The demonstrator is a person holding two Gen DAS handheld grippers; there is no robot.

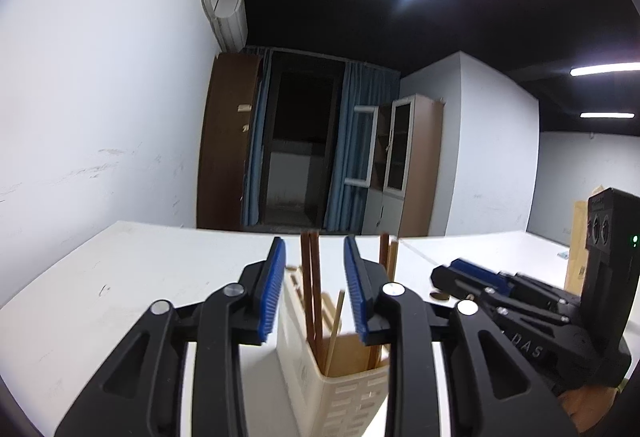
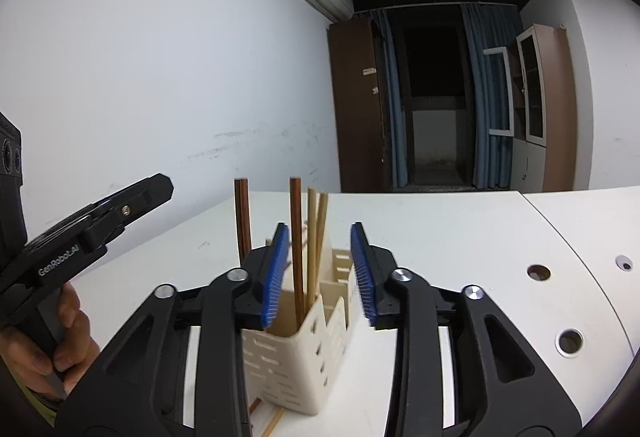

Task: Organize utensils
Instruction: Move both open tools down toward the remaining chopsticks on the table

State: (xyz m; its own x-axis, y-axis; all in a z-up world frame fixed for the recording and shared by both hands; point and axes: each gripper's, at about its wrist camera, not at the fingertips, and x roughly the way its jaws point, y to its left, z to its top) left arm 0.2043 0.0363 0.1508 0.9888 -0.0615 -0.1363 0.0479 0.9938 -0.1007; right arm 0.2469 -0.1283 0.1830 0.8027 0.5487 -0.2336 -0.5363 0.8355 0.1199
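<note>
"GenRobot.AI" on left gripper point(image 2: 132, 197); both jaws apart, right gripper point(image 2: 320, 273) too. Slotted cream plastic utensil holder point(image 2: 296, 357) holds wooden chopsticks point(image 2: 297, 237).

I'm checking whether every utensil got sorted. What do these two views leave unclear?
- Holder base: cut off by the bottom edge in the left view, hidden behind the right claw in the right view.
- Chopsticks' lower ends: hidden inside the holder, both views.
- Far compartments' contents: walls block them.
- Thin sticks on the table, right view: mostly covered by the claw's frame.
- Left claw: open, nothing gripped.
</note>
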